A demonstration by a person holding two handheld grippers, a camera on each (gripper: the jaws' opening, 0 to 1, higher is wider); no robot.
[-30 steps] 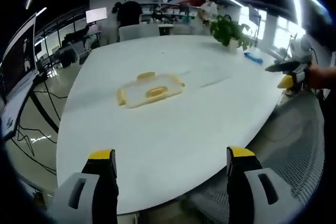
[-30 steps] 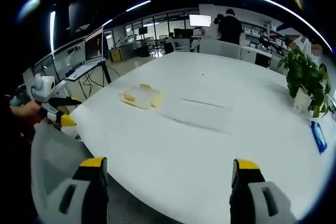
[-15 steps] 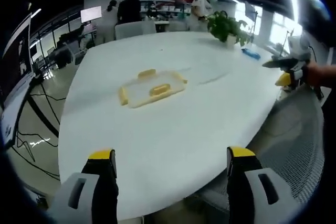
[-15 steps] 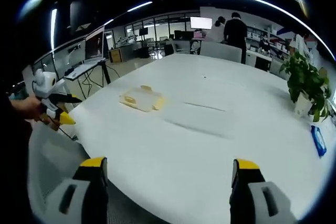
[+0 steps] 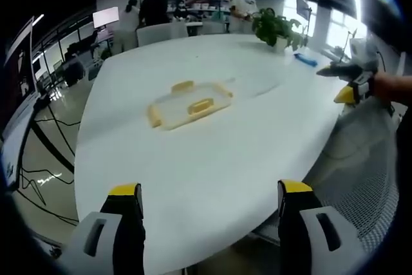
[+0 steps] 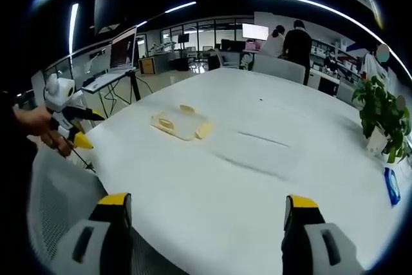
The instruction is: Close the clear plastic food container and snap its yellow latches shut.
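A clear plastic food container (image 5: pixel 190 103) with yellow latches lies flat on the white table (image 5: pixel 206 159), well beyond my left gripper (image 5: pixel 209 201), which stands open over the table's near edge. The right gripper view has the same container (image 6: pixel 180 122) small at the left of the table (image 6: pixel 244 185), far from my open right gripper (image 6: pixel 205 209). Nothing sits between either pair of jaws. The right gripper (image 5: pixel 347 85) enters the left gripper view at the right edge, held by a hand. The left gripper (image 6: pixel 67 123) appears at the left of the right gripper view.
A potted plant (image 5: pixel 277 29) and a blue object (image 5: pixel 305 60) stand at the table's far side. A mesh chair back (image 5: pixel 360 172) is close on the right. People (image 5: pixel 153 8) stand by desks and monitors beyond the table. Cables (image 5: pixel 38 172) lie on the floor.
Both views have shifted slightly as the hands moved; the container sits a little nearer in each. Both grippers stay open and the container has not moved on the table.
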